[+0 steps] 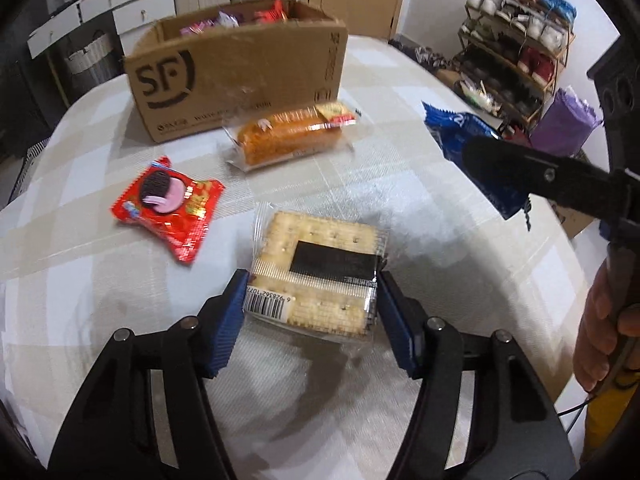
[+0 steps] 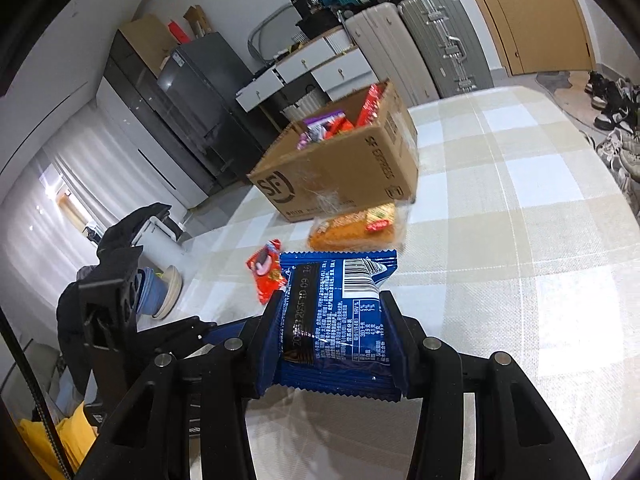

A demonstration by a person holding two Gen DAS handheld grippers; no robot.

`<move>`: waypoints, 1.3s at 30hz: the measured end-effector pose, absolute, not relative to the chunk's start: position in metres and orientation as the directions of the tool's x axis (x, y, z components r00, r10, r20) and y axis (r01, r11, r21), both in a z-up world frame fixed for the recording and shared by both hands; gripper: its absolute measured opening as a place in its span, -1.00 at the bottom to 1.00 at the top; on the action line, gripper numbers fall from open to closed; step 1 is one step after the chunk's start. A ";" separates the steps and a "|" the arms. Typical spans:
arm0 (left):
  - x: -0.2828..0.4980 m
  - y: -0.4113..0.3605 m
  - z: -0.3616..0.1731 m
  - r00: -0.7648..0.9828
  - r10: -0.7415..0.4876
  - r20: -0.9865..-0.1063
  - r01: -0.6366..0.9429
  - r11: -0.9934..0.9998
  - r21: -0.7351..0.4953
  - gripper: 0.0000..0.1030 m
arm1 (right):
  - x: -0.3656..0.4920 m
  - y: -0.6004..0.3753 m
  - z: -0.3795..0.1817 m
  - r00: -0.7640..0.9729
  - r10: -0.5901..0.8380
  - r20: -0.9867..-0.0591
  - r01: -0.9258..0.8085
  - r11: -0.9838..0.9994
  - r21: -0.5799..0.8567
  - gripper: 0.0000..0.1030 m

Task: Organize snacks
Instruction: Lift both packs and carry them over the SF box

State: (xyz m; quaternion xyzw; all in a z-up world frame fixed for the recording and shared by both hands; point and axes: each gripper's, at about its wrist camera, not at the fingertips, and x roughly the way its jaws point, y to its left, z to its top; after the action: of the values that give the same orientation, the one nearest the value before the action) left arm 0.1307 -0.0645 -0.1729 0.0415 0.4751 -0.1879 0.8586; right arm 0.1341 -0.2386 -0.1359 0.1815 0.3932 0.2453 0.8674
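Observation:
My left gripper [image 1: 312, 304] is shut on a clear pack of square crackers [image 1: 320, 264] at its near edge, on or just above the table. My right gripper [image 2: 332, 328] is shut on a blue snack packet [image 2: 336, 320] and holds it above the table; the packet also shows in the left wrist view [image 1: 472, 148], to the right. A red cookie packet [image 1: 168, 204] and a wrapped orange bread roll [image 1: 292, 136] lie on the table. The open cardboard box [image 1: 240, 76] behind them holds several snacks.
The table has a checked cloth [image 2: 520, 240]. A shoe rack [image 1: 516, 40] stands at the far right, drawers [image 1: 104, 8] and suitcases [image 2: 420, 48] behind the box. A chair with dark clothing [image 2: 116, 264] stands left of the table.

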 end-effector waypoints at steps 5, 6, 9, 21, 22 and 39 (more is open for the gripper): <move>0.105 -0.045 -0.148 0.527 -0.310 -0.791 0.339 0.930 -0.139 0.18 | 0.118 -0.230 -0.115 0.589 0.576 -0.567 -0.317 0.810 0.494 -0.11; 0.102 -0.041 -0.142 0.537 -0.314 -0.783 0.333 0.932 -0.146 0.18 | 0.115 -0.228 -0.112 0.593 0.577 -0.562 -0.322 0.810 0.490 -0.11; 0.085 -0.025 -0.125 0.567 -0.321 -0.758 0.317 0.935 -0.159 0.18 | 0.104 -0.223 -0.103 0.602 0.581 -0.548 -0.332 0.806 0.489 -0.11; 0.030 0.033 -0.058 0.672 -0.331 -0.663 0.274 0.942 -0.192 0.18 | 0.058 -0.208 -0.073 0.628 0.598 -0.497 -0.366 0.792 0.489 -0.11; 0.025 0.036 -0.052 0.679 -0.328 -0.657 0.274 0.943 -0.187 0.18 | 0.056 -0.206 -0.070 0.629 0.600 -0.495 -0.369 0.791 0.489 -0.11; 0.008 0.067 0.003 0.715 -0.345 -0.608 0.284 0.938 -0.198 0.18 | 0.070 -0.187 -0.015 0.637 0.626 -0.449 -0.447 0.775 0.447 -0.11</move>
State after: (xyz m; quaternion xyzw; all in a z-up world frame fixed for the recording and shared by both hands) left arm 0.0080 0.0665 0.0033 -0.0453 0.3371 -0.1699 0.9249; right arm 0.0701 -0.1873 -0.0151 0.1487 0.3017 0.3006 0.8925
